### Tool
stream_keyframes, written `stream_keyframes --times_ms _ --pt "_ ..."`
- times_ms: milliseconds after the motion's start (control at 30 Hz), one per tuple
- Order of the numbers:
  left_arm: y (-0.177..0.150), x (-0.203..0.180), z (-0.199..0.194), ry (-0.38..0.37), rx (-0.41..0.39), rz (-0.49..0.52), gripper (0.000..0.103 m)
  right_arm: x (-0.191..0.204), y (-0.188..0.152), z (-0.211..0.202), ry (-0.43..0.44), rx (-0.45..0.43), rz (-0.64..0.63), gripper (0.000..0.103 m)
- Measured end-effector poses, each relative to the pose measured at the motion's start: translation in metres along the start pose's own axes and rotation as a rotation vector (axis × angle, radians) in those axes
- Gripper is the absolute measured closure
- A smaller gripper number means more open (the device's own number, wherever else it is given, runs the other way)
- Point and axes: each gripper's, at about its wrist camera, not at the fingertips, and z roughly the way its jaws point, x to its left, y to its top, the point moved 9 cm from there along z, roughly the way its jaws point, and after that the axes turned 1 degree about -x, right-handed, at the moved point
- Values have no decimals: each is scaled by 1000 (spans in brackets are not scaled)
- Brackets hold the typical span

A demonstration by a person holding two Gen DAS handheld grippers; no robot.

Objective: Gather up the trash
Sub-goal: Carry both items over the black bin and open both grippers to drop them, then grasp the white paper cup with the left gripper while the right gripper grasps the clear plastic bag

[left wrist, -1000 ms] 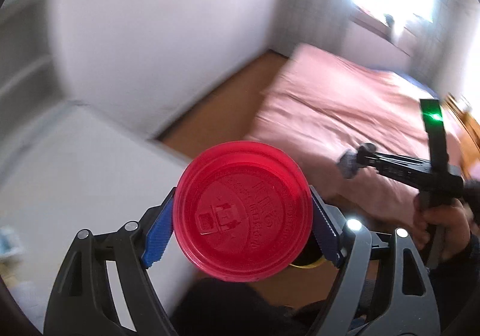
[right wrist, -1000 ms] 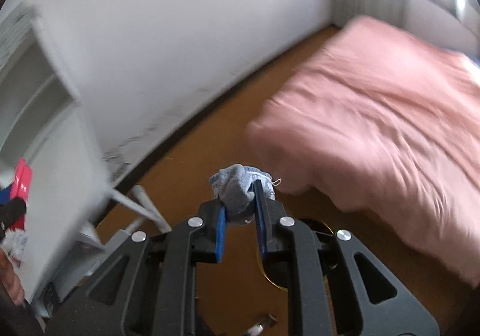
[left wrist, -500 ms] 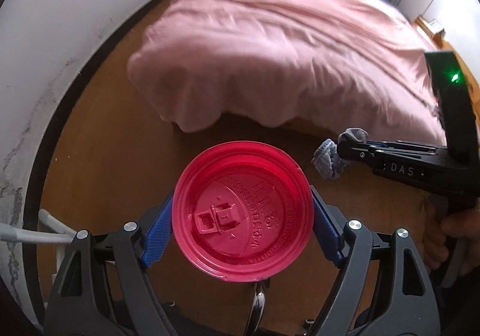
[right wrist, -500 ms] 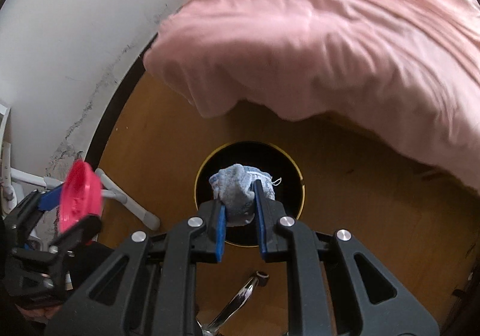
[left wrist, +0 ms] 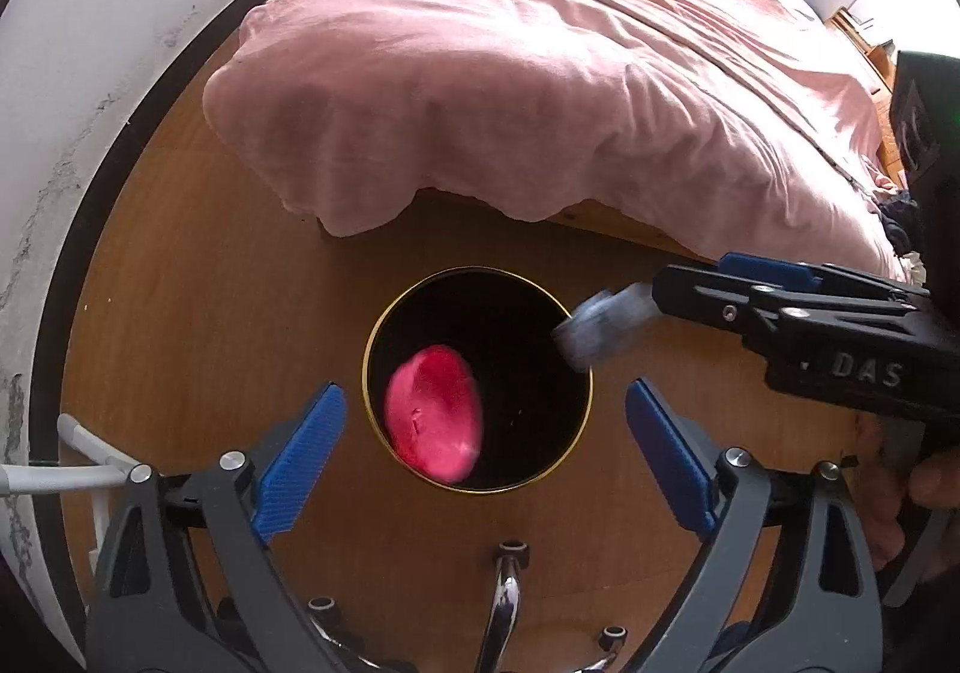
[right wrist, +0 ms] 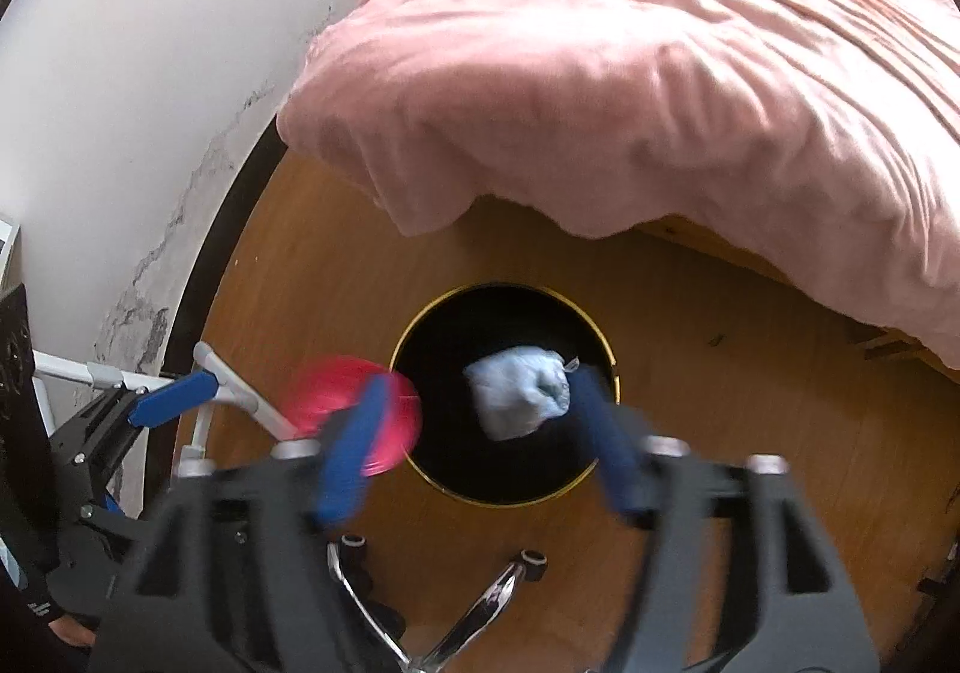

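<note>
A black bin with a gold rim (left wrist: 477, 271) stands on the wooden floor, right under both grippers. My left gripper (left wrist: 486, 433) hangs above it, its jaws opening and nothing between them. The red plastic lid (left wrist: 435, 424) is loose and dropping inside the bin's mouth. In the right wrist view the lid (right wrist: 360, 409) is a red blur at the bin's (right wrist: 504, 289) left edge. My right gripper (right wrist: 480, 445) is blurred with its jaws opening. The blue-grey wad (right wrist: 519, 397) is free between them, close to the right finger, over the bin's opening. From the left wrist the wad (left wrist: 603, 331) shows at the right gripper's (left wrist: 690, 283) tip.
A bed with a pink cover (left wrist: 540, 72) lies just beyond the bin. A white wall with a dark skirting (left wrist: 90, 102) curves along the left. Chrome chair legs (right wrist: 480, 607) stand near the bottom, and a white tube frame (left wrist: 60, 469) is at the left.
Both grippers came down over the bin. The left jaws opened and the red lid fell out of them. The right jaws, shut on the wad before, have spread and let it go.
</note>
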Motion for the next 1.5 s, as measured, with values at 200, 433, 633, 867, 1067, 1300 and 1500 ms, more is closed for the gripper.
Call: stream_keyframes --times_ms 200,433,633,867,1067,1300,1500 --pt "2 2 -24 -4 -33 -15 11 6 5 -12 4 -22 -6 35" --pt "3 26 -121 60 -167 -55 11 64 21 -67 29 -114 -117 31" --pt "-38 93 -252 213 -327 -170 8 191 22 -116 145 -199 -325 27" --pt "-173 212 -403 495 -430 -480 8 397 -48 -141 381 -177 -670 25" --pt "-320 271 -503 684 -488 -767 8 548 -163 -162 589 -62 -985 25" --pt "-458 299 -541 754 -502 -1056 8 647 -277 -204 725 -5 -1267 25" --pt "-501 300 -533 722 -478 -1118 8 683 -331 -200 699 3 -1414 25"
